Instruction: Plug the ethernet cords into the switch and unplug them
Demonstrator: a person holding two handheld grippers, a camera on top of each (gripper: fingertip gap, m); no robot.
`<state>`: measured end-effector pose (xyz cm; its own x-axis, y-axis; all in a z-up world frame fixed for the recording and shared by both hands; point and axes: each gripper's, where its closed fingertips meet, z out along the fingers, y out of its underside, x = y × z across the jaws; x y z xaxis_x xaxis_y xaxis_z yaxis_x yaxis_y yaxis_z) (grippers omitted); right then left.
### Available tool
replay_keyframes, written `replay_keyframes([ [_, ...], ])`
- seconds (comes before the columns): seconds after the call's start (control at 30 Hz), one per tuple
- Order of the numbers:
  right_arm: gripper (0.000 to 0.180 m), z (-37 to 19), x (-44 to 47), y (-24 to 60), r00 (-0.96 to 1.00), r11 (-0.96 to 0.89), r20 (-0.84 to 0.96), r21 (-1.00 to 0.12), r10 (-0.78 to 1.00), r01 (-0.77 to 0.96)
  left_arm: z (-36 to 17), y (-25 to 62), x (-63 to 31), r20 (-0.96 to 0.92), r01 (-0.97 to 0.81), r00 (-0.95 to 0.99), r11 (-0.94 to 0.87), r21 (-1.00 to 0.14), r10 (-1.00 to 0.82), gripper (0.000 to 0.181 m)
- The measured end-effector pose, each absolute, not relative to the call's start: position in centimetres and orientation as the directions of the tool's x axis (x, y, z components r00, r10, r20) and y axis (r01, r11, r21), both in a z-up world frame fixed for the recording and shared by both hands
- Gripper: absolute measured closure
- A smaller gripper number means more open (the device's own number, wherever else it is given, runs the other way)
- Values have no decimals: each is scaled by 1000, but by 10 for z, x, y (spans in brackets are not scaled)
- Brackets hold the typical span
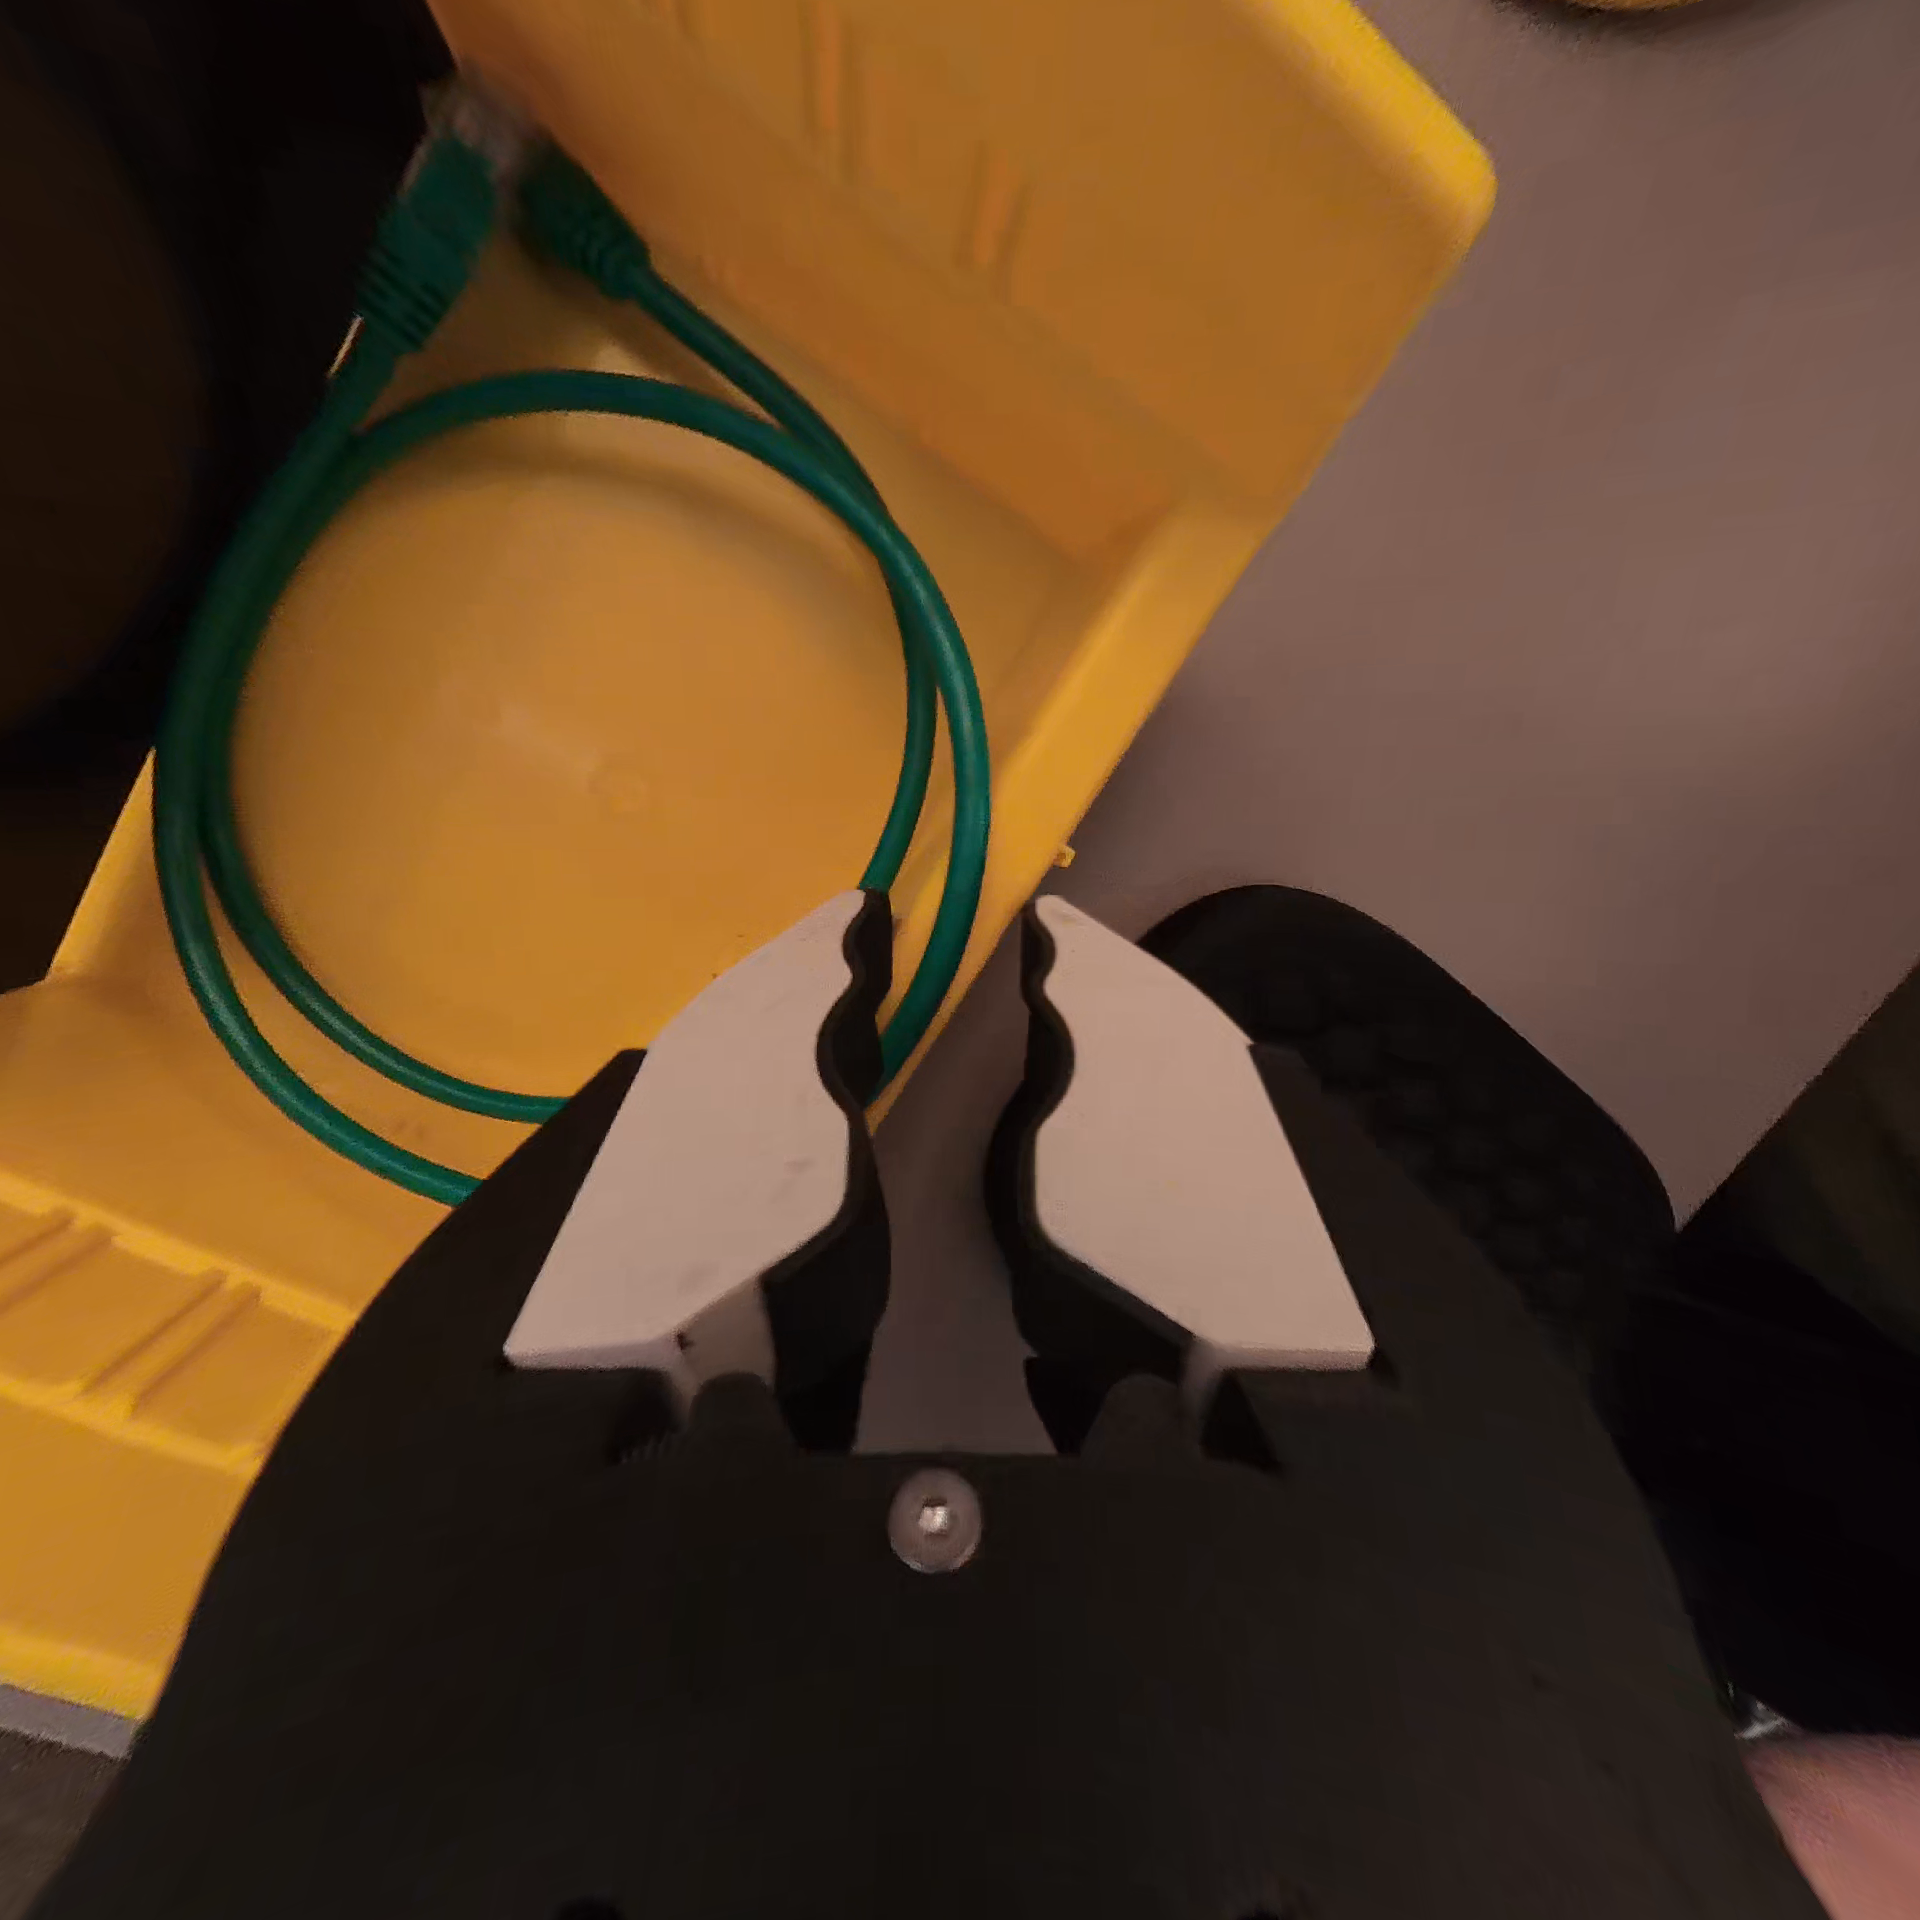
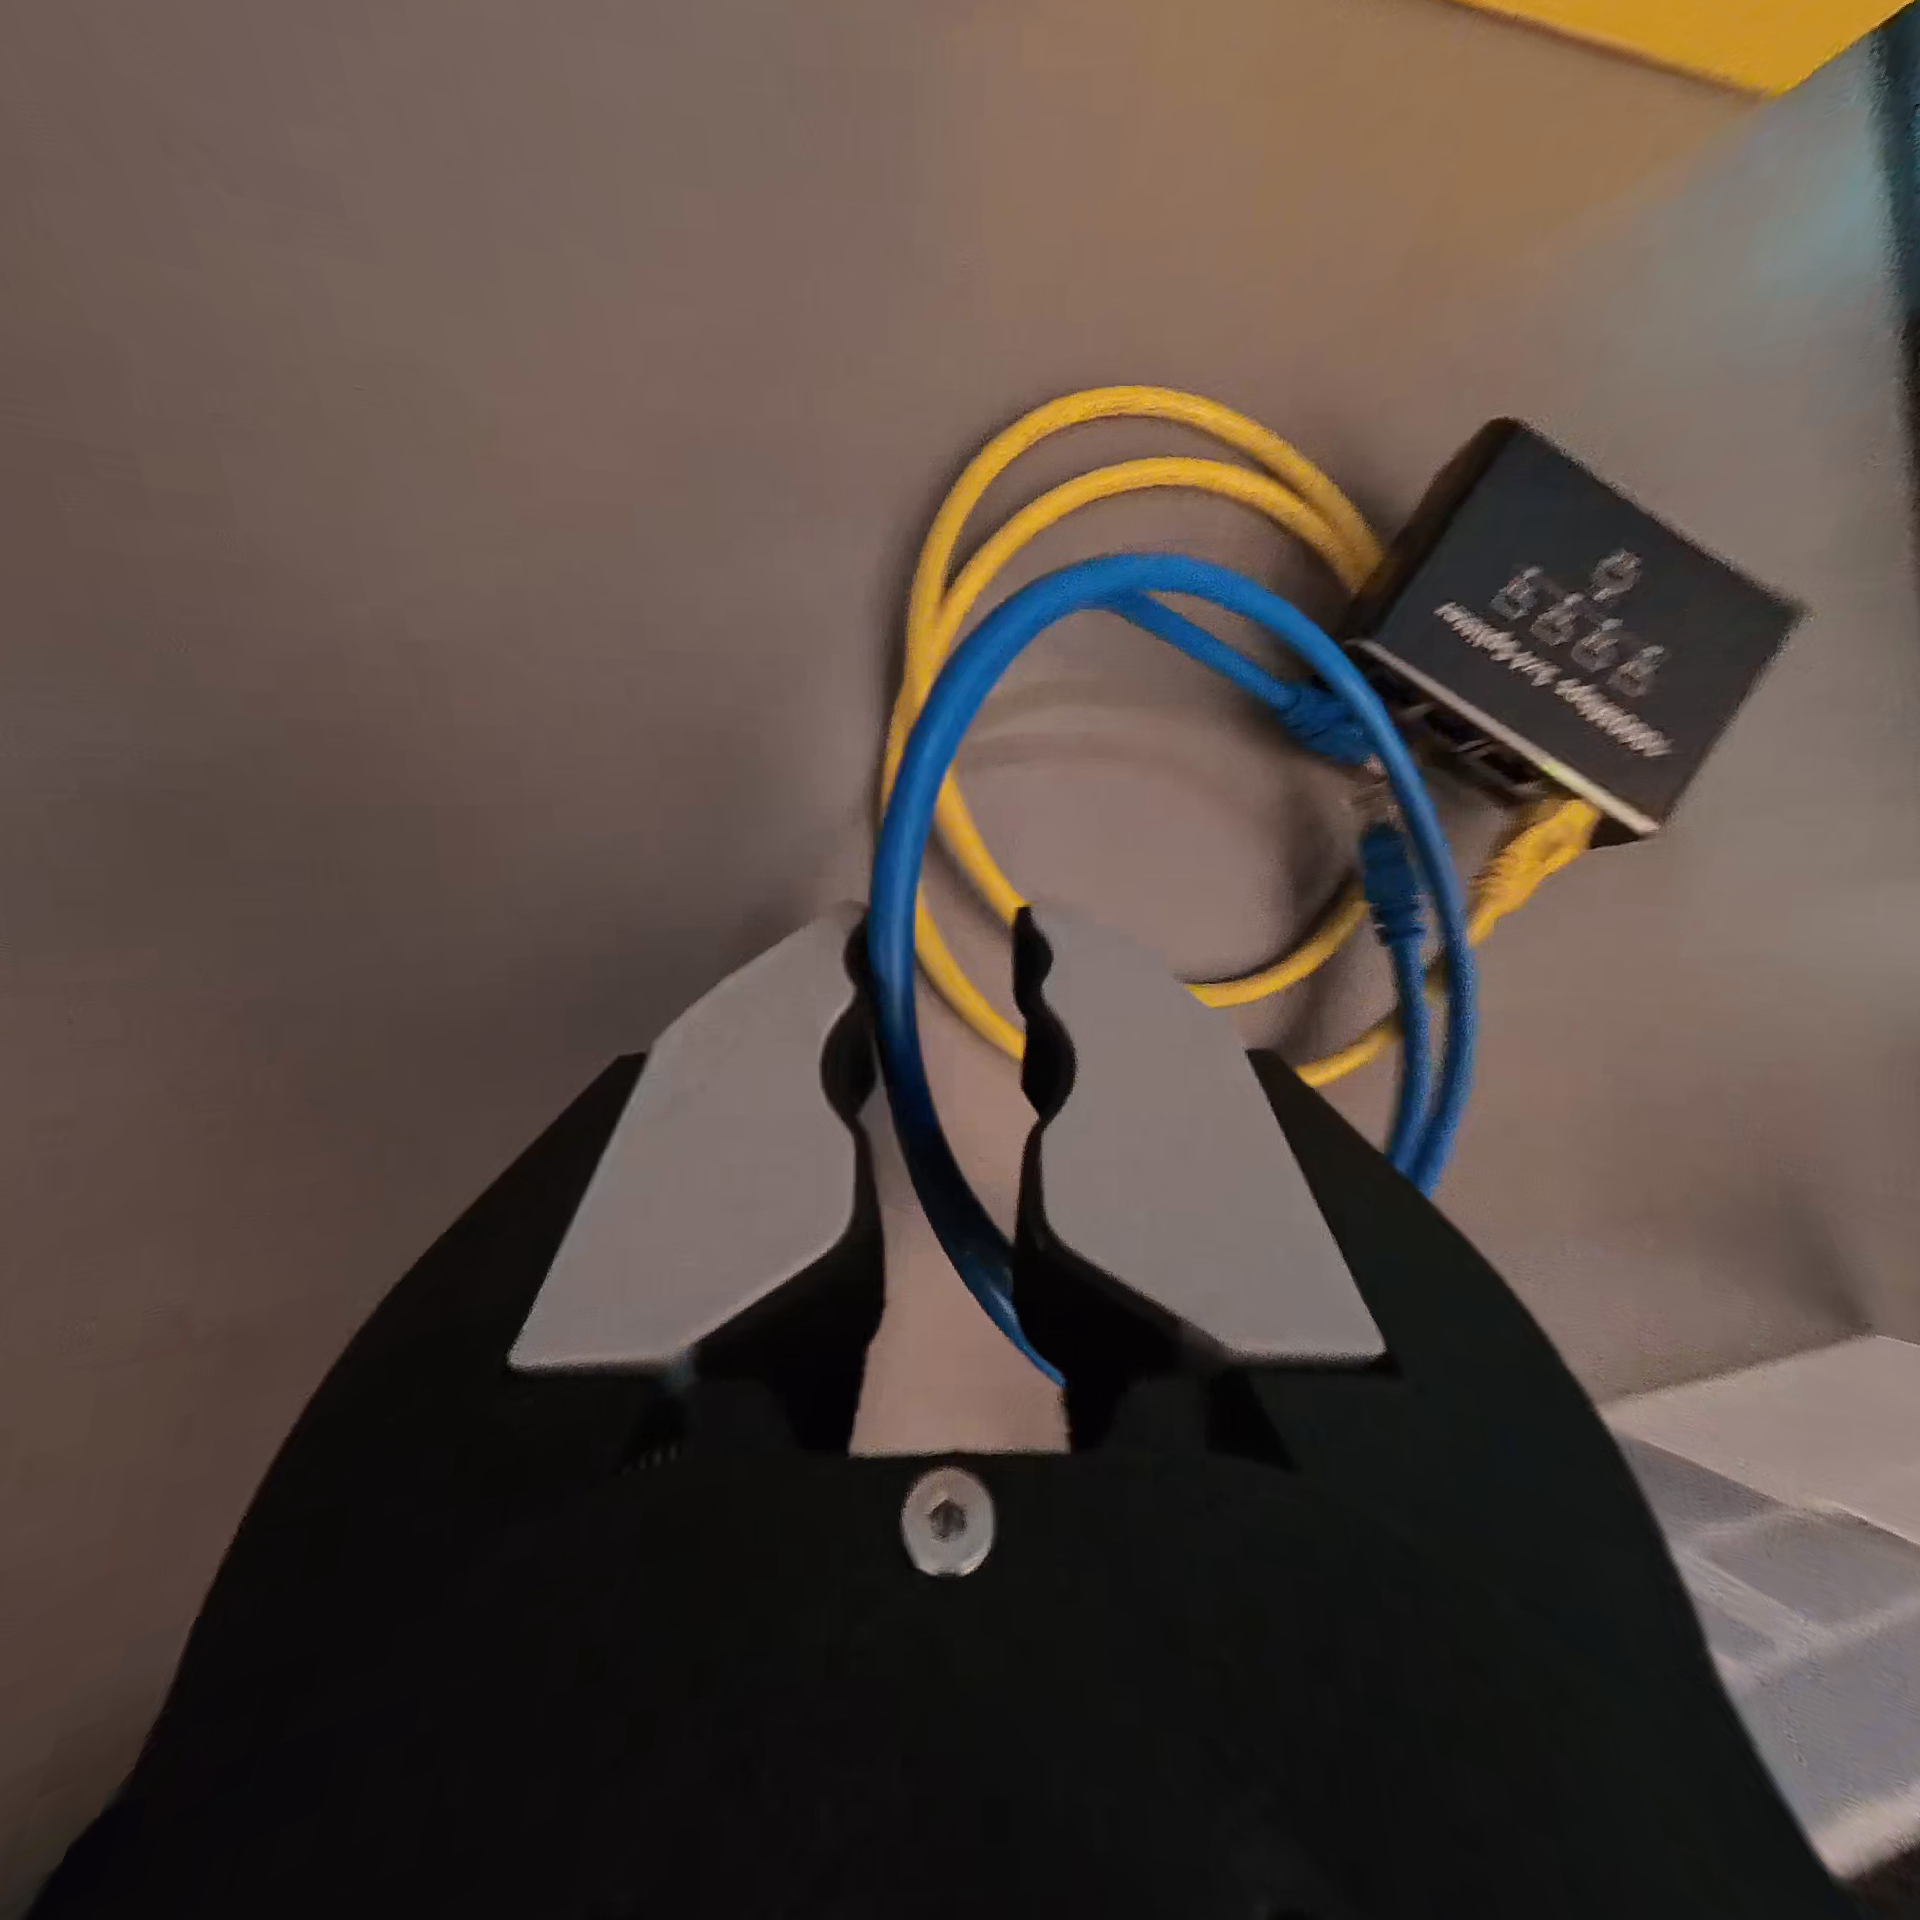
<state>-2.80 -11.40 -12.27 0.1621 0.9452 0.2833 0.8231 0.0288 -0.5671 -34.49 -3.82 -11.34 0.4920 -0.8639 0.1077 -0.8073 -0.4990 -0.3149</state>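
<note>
In the right wrist view a black switch (image 2: 1558,623) lies on the grey table. A blue cord (image 2: 904,831) loops from it. One blue plug (image 2: 1320,717) is at the switch's port face and the other blue plug (image 2: 1392,883) hangs loose below. A yellow cord (image 2: 1143,416) loops behind, with a plug (image 2: 1538,842) at the switch's corner. My right gripper (image 2: 940,925) is open. The blue cord passes between its pads, close to the left pad and clear of the right. My left gripper (image 1: 956,914) is open and empty above a coiled green cord (image 1: 935,665) in a yellow tray (image 1: 1039,312).
The green cord's two plugs (image 1: 436,229) lie at the tray's far left. A black textured object (image 1: 1403,1060) sits right of my left gripper. A white object (image 2: 1766,1507) lies at the lower right of the right wrist view. The tray's corner (image 2: 1662,42) shows at its top. Across from one pair of fingers to the other is roughly 35 cm. The left gripper is farther from the plug (image 2: 1538,842), some 35 cm, than the right, some 12 cm. The left gripper is farther from the black switch (image 2: 1558,623), some 30 cm, than the right, some 15 cm.
</note>
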Motion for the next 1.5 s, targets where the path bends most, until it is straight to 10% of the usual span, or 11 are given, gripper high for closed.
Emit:
replay_keyframes([
  [0.27,142,-83,-31,-133,127,-121,-55,-787,990,604,-111,-38,-349,137,-809,489,-507,-299,-862,158],
  [0.8,139,-66,-61,-113,85,-26,32,-794,996,607,-98,-42,-352,26,-844,459,-445,-300,-888,174],
  [0.97,140,-42,-86,-99,91,42,111,-829,990,558,-37,-28,-335,-39,-776,489,-413,-477,-872,175],
  [1.3,125,77,-252,-46,167,400,471,-854,866,332,71,-43,-292,-275,-870,333,-181,-459,-902,175],
  [1.5,172,101,-291,-37,99,476,528,-819,843,319,107,-45,-291,-363,-858,349,-139,-495,-864,174],
])
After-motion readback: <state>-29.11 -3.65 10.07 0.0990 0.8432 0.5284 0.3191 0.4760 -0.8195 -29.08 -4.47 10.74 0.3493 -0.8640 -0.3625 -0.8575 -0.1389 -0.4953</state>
